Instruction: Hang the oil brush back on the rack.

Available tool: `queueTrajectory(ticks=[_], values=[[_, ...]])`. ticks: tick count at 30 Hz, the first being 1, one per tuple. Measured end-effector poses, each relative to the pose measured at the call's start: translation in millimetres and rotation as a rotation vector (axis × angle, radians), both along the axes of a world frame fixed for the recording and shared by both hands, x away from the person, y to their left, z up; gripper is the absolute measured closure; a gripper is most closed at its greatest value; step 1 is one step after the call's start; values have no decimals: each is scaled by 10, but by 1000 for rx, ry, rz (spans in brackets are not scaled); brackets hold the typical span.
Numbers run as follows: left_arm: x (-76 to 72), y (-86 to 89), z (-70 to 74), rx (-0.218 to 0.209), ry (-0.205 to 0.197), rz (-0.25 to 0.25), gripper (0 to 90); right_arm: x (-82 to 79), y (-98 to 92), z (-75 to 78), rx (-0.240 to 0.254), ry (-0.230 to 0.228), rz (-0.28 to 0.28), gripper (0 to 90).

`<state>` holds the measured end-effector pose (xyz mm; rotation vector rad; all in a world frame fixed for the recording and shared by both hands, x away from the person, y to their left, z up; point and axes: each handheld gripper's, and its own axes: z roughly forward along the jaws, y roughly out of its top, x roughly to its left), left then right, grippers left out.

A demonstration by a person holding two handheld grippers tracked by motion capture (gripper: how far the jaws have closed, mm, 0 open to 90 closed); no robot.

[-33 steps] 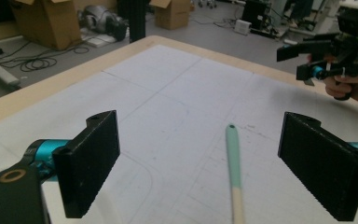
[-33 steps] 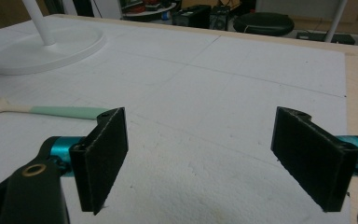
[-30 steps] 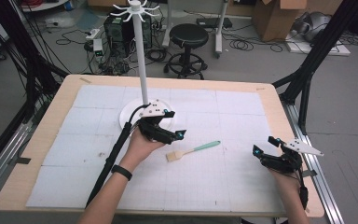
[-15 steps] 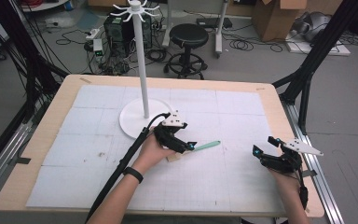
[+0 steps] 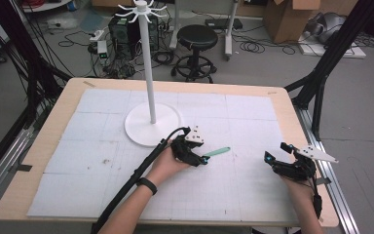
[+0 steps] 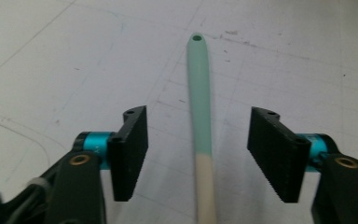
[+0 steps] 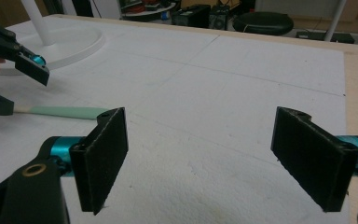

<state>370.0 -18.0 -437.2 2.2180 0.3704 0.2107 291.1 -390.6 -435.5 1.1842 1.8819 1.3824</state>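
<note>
A slim utensil [image 6: 199, 93] with a mint-green handle and a pale cream near end lies flat on the white mat. Its green tip has a small hole. My left gripper [image 6: 198, 154] is open and low over the mat, one jaw on each side of the utensil where green meets cream, not touching it. In the high view the left gripper [image 5: 202, 158] covers the cream end and the green handle [image 5: 217, 152] pokes out to the right. My right gripper [image 5: 276, 160] is open and holds nothing near the table's right edge. From the right gripper [image 7: 214, 158] view the handle [image 7: 65, 112] lies far left.
A tall white stand [image 5: 148, 58] with hooks on top rises from a round base [image 5: 136, 129] just behind the left hand. The white gridded mat [image 5: 253, 112] covers the wooden table [image 5: 63, 105]. A black cable trails from the left gripper along the forearm.
The left gripper moved right from the stand's base to the utensil and now straddles it with open jaws. The right gripper stayed put.
</note>
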Motion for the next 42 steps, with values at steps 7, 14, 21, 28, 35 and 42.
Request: queueTrajectory(ticks=[7, 14, 21, 28, 35, 42], values=[[4, -12, -34, 43, 17, 16, 592, 5, 6, -3, 2, 2, 0, 181], [11, -16, -40, 56, 38, 29, 665, 6, 6, -4, 2, 1, 2, 181], [-10, -36, -36, 63, 43, 31, 723, 5, 4, -4, 1, 8, 2, 181], [-14, -38, -42, 58, 52, 26, 806, 2, 5, -3, 9, 6, 1, 182], [-6, -18, -52, 39, 66, 30, 814, 4, 7, -3, 6, 2, 3, 181], [-28, -9, -52, 24, 52, 21, 817, 4, 2, -4, 9, 5, 1, 182]])
